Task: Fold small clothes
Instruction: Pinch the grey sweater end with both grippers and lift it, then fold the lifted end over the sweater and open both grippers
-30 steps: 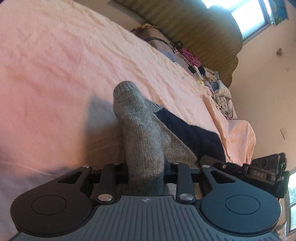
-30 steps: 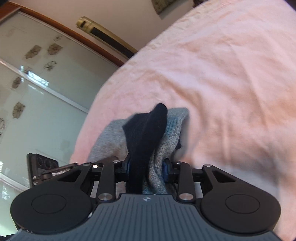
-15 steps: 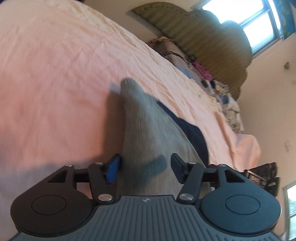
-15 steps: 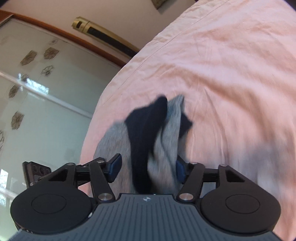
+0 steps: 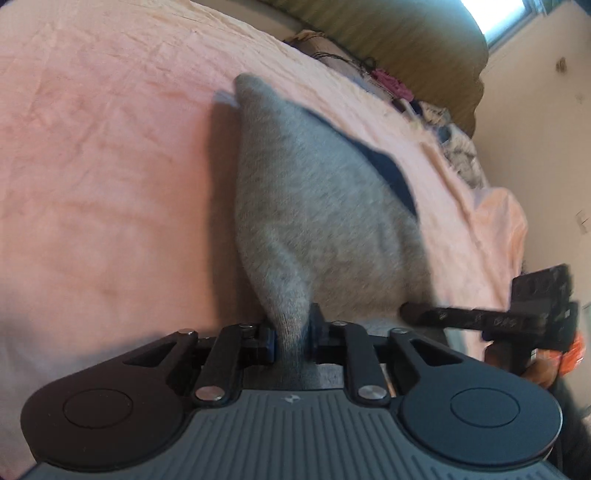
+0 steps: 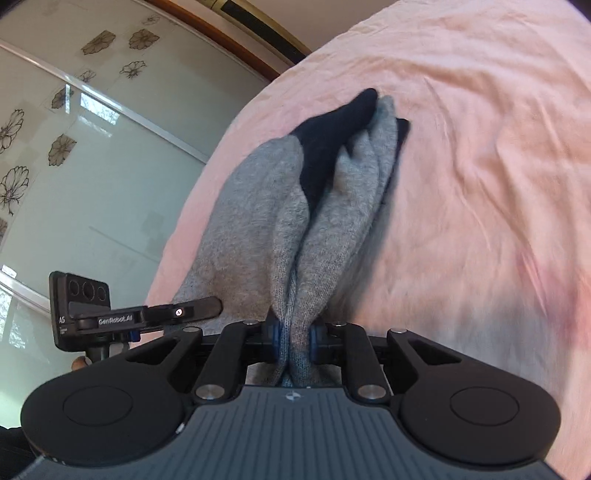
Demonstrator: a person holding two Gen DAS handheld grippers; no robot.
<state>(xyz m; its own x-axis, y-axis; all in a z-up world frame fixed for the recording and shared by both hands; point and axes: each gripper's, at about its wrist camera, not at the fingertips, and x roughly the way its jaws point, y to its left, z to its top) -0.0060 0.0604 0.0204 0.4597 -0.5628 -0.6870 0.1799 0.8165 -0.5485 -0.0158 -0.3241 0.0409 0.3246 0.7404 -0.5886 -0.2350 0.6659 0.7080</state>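
Note:
A grey sock point(image 5: 314, 206) with navy patches point(image 5: 391, 173) lies on the pink bed sheet point(image 5: 110, 166), stretching away from both grippers. In the left wrist view my left gripper point(image 5: 291, 338) is closing, and its pads pinch the sock's near edge into a bunch. In the right wrist view my right gripper point(image 6: 293, 341) is also closing, its pads squeezing a fold of the same grey sock point(image 6: 266, 221), whose navy tip point(image 6: 332, 140) points away. Each gripper's side shows in the other's view.
A pile of mixed clothes point(image 5: 436, 114) lies along the far side of the bed below an olive headboard point(image 5: 406, 33). Glass sliding doors with flower prints point(image 6: 74, 147) stand beyond the bed edge. A hand point(image 5: 543, 373) holds the right gripper.
Both grippers held the sock, opened around it half a second ago, then shut on it again. The sock now lies lower, spread out along the sheet and reaching further from the cameras.

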